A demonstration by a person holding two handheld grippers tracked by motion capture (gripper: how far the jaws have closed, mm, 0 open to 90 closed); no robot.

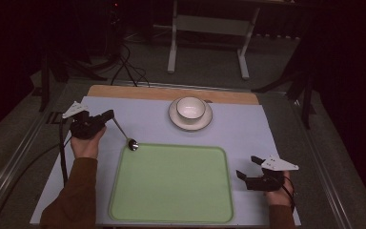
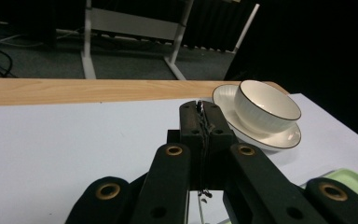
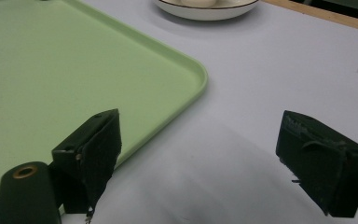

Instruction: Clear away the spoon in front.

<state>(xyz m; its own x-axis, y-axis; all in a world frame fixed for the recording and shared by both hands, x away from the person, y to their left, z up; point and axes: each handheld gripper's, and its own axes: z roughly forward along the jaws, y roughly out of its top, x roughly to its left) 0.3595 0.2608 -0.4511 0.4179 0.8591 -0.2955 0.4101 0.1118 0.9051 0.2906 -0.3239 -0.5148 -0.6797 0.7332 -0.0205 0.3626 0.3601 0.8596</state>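
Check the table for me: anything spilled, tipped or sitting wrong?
Nothing stands out. The bowl sits upright on its saucer, and the green tray lies flat. The left gripper holds a spoon by its handle, with the spoon's bowl at the tray's far-left corner.

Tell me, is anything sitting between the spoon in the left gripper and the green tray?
Nothing visible. The left gripper is shut on the spoon, whose bowl end hangs at the far-left corner of the green tray. The cup on its saucer stands farther back, off that path.
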